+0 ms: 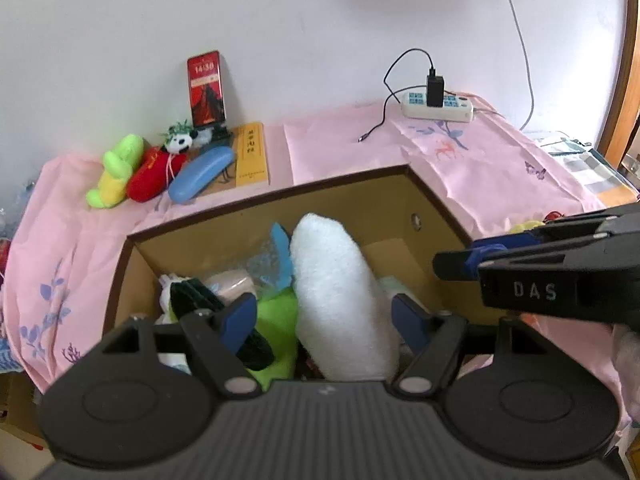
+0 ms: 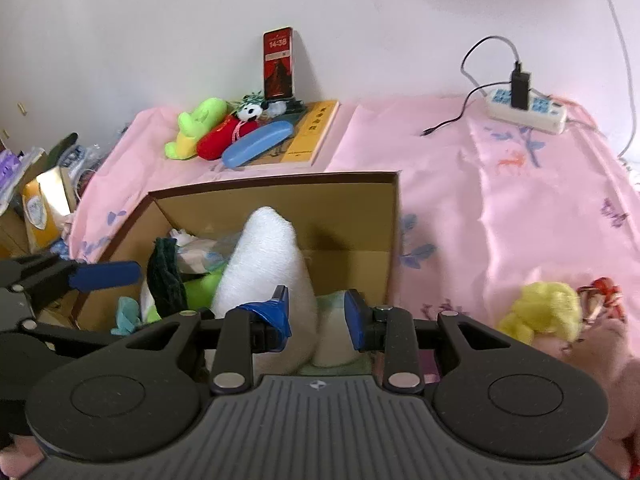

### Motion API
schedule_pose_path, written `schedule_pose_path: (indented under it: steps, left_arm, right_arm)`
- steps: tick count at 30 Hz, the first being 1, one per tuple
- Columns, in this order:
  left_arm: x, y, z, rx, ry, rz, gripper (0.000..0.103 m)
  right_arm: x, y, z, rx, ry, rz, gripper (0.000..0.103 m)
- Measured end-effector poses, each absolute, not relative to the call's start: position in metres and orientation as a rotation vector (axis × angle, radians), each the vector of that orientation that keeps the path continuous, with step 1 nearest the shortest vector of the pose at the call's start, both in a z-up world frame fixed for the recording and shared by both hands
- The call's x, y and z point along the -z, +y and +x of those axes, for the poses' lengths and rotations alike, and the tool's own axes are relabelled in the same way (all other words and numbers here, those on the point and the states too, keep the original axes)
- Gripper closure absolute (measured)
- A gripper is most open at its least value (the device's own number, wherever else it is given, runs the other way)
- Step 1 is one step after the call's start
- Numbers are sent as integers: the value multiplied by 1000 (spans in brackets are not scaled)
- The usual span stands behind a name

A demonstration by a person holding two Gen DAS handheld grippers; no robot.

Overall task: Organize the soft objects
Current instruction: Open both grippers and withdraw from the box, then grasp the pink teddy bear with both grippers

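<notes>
1. Both grippers hang over the open cardboard box (image 1: 404, 216) on the pink cloth (image 1: 344, 140). The box already holds the tall white plush roll (image 1: 340, 300), a green plush (image 1: 280, 320), a dark green cloth (image 2: 164, 276) and some smaller soft bits.

2. The left gripper (image 1: 324, 320) has its jaws spread wide. The white roll stands between the blue pads, but neither pad presses on it — it grips nothing.

3. The right gripper (image 2: 316, 312) is parted more narrowly and likewise empty. Its left pad sits in front of the roll's side; whether it touches the roll I cannot tell.

4. The white roll leans with its long axis running up and away from both cameras, tip toward the box's far wall.

5. Soft things still outside the box: a yellow plush (image 2: 540, 316) just right of the right gripper, near the table's front edge, and a green-and-yellow plush (image 1: 116, 172), a red plush (image 1: 152, 176) and a small panda (image 1: 182, 142) grouped at the back left by the blue glasses case (image 1: 200, 174).

6. Judgement: the yellow plush is the nearer pick, and it lies on the right hand's side — a short swing rightward should reach it. The back group would suit the left hand.
</notes>
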State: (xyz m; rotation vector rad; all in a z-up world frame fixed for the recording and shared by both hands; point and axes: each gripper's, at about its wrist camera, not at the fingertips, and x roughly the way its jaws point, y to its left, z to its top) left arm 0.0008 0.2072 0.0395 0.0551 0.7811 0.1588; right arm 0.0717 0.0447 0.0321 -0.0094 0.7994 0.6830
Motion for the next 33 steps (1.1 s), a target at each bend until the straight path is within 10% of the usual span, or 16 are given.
schedule_pose_path:
  steps: [33]
  left_arm:
    - [-17,62,-5,109,785,87,29]
  right_arm:
    - [10,-114,60,-451,818,67,89]
